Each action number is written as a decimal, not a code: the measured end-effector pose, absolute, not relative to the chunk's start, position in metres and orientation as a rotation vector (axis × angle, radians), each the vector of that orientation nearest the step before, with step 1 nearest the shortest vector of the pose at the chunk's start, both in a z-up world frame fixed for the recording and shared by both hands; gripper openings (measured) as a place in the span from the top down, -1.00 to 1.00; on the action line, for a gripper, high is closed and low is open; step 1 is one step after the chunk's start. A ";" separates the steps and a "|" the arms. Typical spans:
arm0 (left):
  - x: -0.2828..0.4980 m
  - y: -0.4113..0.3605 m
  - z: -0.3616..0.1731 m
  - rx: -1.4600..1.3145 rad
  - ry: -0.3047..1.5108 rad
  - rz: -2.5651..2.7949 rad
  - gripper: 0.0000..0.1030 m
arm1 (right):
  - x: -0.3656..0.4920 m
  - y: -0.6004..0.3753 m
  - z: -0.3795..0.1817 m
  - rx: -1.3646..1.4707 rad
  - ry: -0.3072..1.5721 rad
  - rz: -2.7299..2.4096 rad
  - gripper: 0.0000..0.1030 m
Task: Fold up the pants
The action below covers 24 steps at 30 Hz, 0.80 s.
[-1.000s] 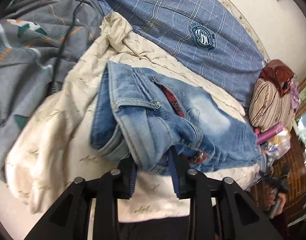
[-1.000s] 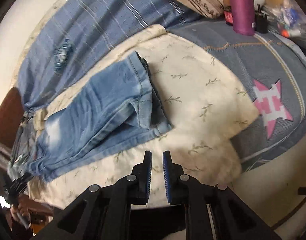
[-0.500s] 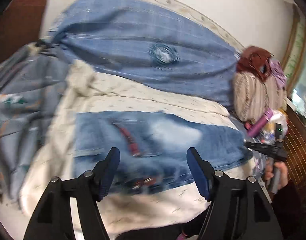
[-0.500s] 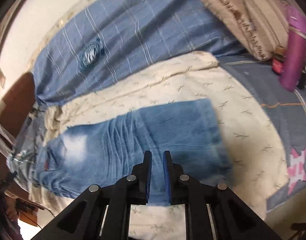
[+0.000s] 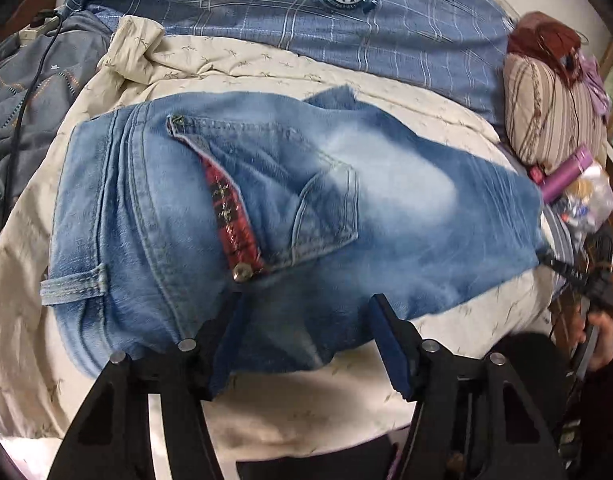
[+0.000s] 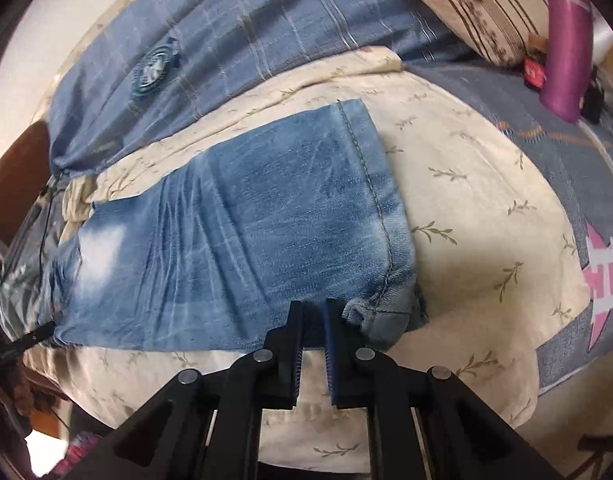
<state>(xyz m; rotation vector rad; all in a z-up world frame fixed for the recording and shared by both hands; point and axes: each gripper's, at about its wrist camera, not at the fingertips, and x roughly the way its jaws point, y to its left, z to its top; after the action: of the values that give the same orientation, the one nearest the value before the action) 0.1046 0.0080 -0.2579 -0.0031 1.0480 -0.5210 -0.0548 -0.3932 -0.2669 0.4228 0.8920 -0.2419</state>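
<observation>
Light blue denim pants [image 5: 266, 208] lie flat on a cream leaf-print cloth [image 5: 266, 400], waistband at the left, red plaid pocket trim showing. My left gripper [image 5: 306, 312] is open, its jaws wide apart over the near edge of the seat, holding nothing. In the right wrist view the leg end of the pants [image 6: 266, 232] lies with its hem to the right. My right gripper [image 6: 313, 312] has its jaws nearly together at the near edge of the leg by the hem; fabric between them cannot be made out.
A blue plaid blanket [image 5: 346, 20] lies beyond the cream cloth. A striped pillow [image 5: 554, 112] and a purple bottle [image 5: 566, 176] sit at the right. A grey patterned quilt [image 5: 26, 92] with a black cable lies at the left. A pink star patch [image 6: 602, 272] marks the right bedding.
My left gripper let go of the waistband, opened, and has now come down close over the seat. The pants were spread flat. My right gripper moved in to the leg's near edge.
</observation>
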 end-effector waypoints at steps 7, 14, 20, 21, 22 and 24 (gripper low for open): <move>0.101 0.012 -0.233 -0.073 1.021 -0.552 -0.25 | -0.044 -0.393 -0.242 0.379 0.954 -0.239 0.77; 0.097 0.001 -0.200 -0.031 0.891 -0.536 -0.26 | 0.003 -0.410 -0.203 0.364 0.853 -0.282 0.76; 0.117 0.029 -0.238 -0.081 1.007 -0.397 -0.26 | 0.059 -0.435 -0.245 0.437 0.968 -0.358 0.76; 0.120 0.031 -0.242 -0.095 1.020 -0.386 -0.26 | 0.065 -0.443 -0.258 0.488 1.006 -0.370 0.76; 0.122 0.036 -0.247 -0.109 1.032 -0.373 -0.26 | 0.066 -0.449 -0.260 0.537 0.982 -0.373 0.76; 0.124 0.040 -0.251 -0.115 1.031 -0.374 -0.26 | 0.070 -0.448 -0.252 0.553 0.990 -0.404 0.76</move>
<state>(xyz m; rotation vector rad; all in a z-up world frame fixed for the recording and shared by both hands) 0.1238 0.0402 -0.2509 -0.1154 1.0311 -0.3740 0.0701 -0.4482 -0.2523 0.5531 0.9900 -0.4041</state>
